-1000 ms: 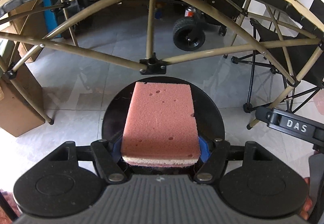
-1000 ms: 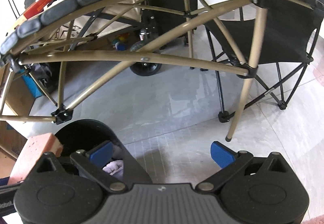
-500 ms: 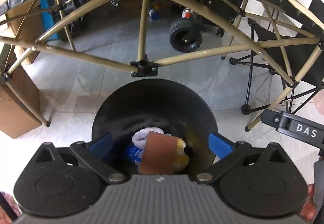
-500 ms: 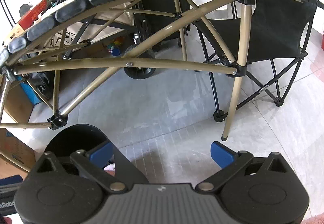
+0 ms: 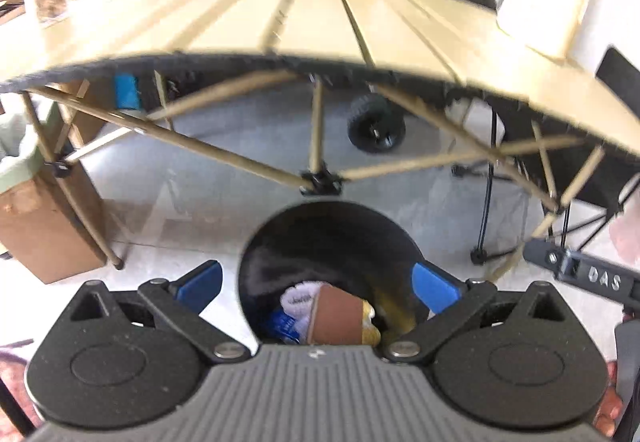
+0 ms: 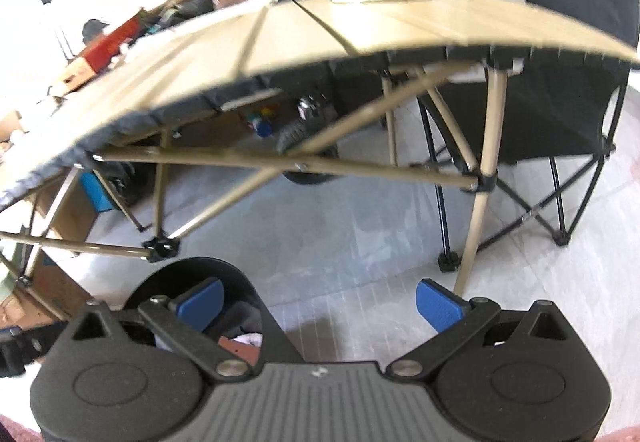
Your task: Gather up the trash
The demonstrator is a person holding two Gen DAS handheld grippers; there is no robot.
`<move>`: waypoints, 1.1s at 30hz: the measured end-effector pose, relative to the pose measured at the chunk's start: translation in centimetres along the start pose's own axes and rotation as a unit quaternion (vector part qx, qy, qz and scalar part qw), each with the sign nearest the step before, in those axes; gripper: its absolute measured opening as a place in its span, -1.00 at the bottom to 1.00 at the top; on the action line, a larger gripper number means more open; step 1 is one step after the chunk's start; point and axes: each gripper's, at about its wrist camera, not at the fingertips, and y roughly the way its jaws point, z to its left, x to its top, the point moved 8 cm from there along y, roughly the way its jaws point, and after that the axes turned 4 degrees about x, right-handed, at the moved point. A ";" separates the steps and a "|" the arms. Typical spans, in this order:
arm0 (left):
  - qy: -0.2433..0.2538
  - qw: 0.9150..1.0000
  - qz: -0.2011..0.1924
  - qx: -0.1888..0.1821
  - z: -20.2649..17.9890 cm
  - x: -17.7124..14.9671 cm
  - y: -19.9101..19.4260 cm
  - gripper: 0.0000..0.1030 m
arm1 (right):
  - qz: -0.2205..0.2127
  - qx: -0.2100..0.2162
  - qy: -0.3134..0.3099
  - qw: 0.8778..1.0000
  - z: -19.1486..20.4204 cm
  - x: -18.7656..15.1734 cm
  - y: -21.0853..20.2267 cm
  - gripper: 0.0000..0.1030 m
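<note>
Left tongs (image 5: 316, 284) spread wide and empty above the black bin (image 5: 280, 226), the sponge (image 5: 336, 316) lying inside it among other trash; right tongs (image 6: 318, 300) equally wide, empty, beside the bin, free for the next pickup.

Matt black plastic on the bin (image 5: 276, 242), porous pink foam on the sponge (image 5: 338, 316) inside. Tan slats with a smooth, dull finish across the table (image 5: 320, 14), painted metal tubes beneath. Black cloth on the chair (image 6: 560, 90). Glossy pale tiles on the floor (image 6: 340, 226). Rough brown cardboard on the box (image 5: 36, 226).
</note>
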 end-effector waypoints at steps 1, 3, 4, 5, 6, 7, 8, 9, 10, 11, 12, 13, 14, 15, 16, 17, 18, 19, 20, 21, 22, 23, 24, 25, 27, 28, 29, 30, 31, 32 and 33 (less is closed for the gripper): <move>-0.005 1.000 -0.010 0.003 0.5 0.1 -1.0 1.00 | -0.004 0.006 -0.004 1.000 0.3 0.1 -0.8 1.00; -0.007 1.000 -0.029 0.005 1.2 0.3 -2.7 1.00 | -0.012 0.019 -0.014 1.000 1.1 0.2 -2.5 1.00; -0.006 0.999 -0.041 0.007 1.6 0.3 -3.7 1.00 | -0.014 0.026 -0.020 0.999 1.5 0.2 -3.4 1.00; -0.006 0.999 -0.051 0.009 1.9 0.4 -4.4 1.00 | -0.019 0.033 -0.027 0.999 1.9 0.2 -4.5 1.00; -0.004 0.998 -0.062 0.011 2.3 0.2 -5.4 1.00 | -0.025 0.039 -0.036 0.998 2.3 0.1 -5.6 1.00; -0.003 0.997 -0.070 0.012 2.6 0.0 -6.2 1.00 | -0.029 0.044 -0.044 0.998 2.7 0.0 -6.7 1.00; -0.002 0.997 -0.077 0.010 2.7 -0.3 -6.8 1.00 | -0.033 0.051 -0.052 0.997 3.0 -0.1 -7.7 1.00; 0.000 0.997 -0.082 0.010 3.0 -0.6 -7.7 1.00 | -0.035 0.057 -0.061 0.996 3.4 -0.3 -8.8 1.00; 0.002 0.996 -0.086 0.010 3.2 -0.9 -8.3 1.00 | -0.036 0.062 -0.070 0.995 3.9 -0.6 -9.8 1.00; 0.004 0.996 -0.089 0.009 3.4 -1.3 -8.9 1.00 | -0.037 0.064 -0.080 0.994 4.2 -0.9 -10.7 1.00; 0.006 0.996 -0.094 0.009 3.6 -1.7 -9.7 1.00 | -0.037 0.067 -0.088 0.993 4.5 -1.3 -11.6 1.00; 0.008 0.995 -0.098 0.010 3.8 -2.0 -10.5 1.00 | -0.036 0.071 -0.094 0.992 4.7 -1.6 -12.4 1.00; 0.009 0.995 -0.103 0.010 4.0 -2.4 -11.2 1.00 | -0.035 0.074 -0.100 0.992 5.0 -2.0 -13.1 1.00; 0.010 0.994 -0.108 0.010 4.1 -2.7 -11.9 1.00 | -0.034 0.077 -0.104 0.991 5.2 -2.4 -13.8 1.00; 0.010 0.993 -0.113 0.010 4.3 -3.0 -12.5 1.00 | -0.032 0.080 -0.107 0.990 5.5 -2.8 -14.5 1.00; 0.010 0.993 -0.117 0.009 4.4 -3.3 -13.1 1.00 | -0.031 0.083 -0.111 0.990 5.7 -3.2 -15.1 1.00; 0.011 0.993 -0.121 0.008 4.6 -3.7 -13.8 1.00 | -0.030 0.084 -0.115 0.989 6.0 -3.6 -15.7 1.00; 0.010 0.992 -0.124 0.007 4.8 -4.1 -14.3 1.00 | -0.029 0.086 -0.118 0.989 6.2 -3.9 -16.2 1.00; 0.010 0.992 -0.127 0.006 4.8 -4.4 -14.7 1.00 | -0.029 0.088 -0.121 0.988 6.5 -4.3 -16.9 1.00; 0.008 0.991 -0.130 0.003 5.0 -4.6 -15.2 1.00 | -0.028 0.090 -0.123 0.988 6.6 -4.5 -17.3 1.00; 0.005 0.991 -0.130 0.001 5.2 -4.8 -15.5 1.00 | -0.028 0.091 -0.122 0.988 6.7 -4.6 -17.8 1.00; 0.002 0.992 -0.129 -0.002 5.3 -5.0 -15.7 1.00 | -0.029 0.092 -0.120 0.988 6.8 -4.8 -18.2 1.00; 0.001 0.992 -0.130 -0.003 5.4 -5.2 -16.0 1.00 | -0.032 0.092 -0.120 0.988 6.8 -4.8 -18.7 1.00; 0.000 0.991 -0.131 -0.006 5.5 -5.3 -16.2 1.00 | -0.034 0.091 -0.120 0.988 6.9 -4.9 -19.1 1.00; 0.002 0.991 -0.133 -0.009 5.5 -5.6 -16.6 1.00 | -0.038 0.091 -0.119 0.988 6.8 -5.0 -19.6 1.00; 0.003 0.991 -0.136 -0.010 5.5 -5.7 -16.8 1.00 | -0.039 0.093 -0.118 0.988 6.9 -5.1 -19.9 1.00; 0.002 0.990 -0.138 -0.011 5.6 -5.8 -17.0 1.00 | -0.039 0.093 -0.118 0.988 6.8 -5.1 -19.9 1.00; 0.001 0.990 -0.140 -0.013 5.6 -5.8 -17.0 1.00 | -0.040 0.092 -0.117 0.988 6.8 -5.2 -20.0 1.00; 0.000 0.990 -0.141 -0.013 5.7 -5.9 -17.1 1.00 | -0.041 0.091 -0.116 0.988 6.8 -5.2 -20.1 1.00; 0.000 0.990 -0.140 -0.013 5.7 -5.9 -17.1 1.00 | -0.041 0.090 -0.115 0.988 6.7 -5.2 -20.1 1.00; -0.001 0.990 -0.140 -0.012 5.8 -6.0 -17.2 1.00 | -0.041 0.089 -0.114 0.989 6.7 -5.3 -20.2 1.00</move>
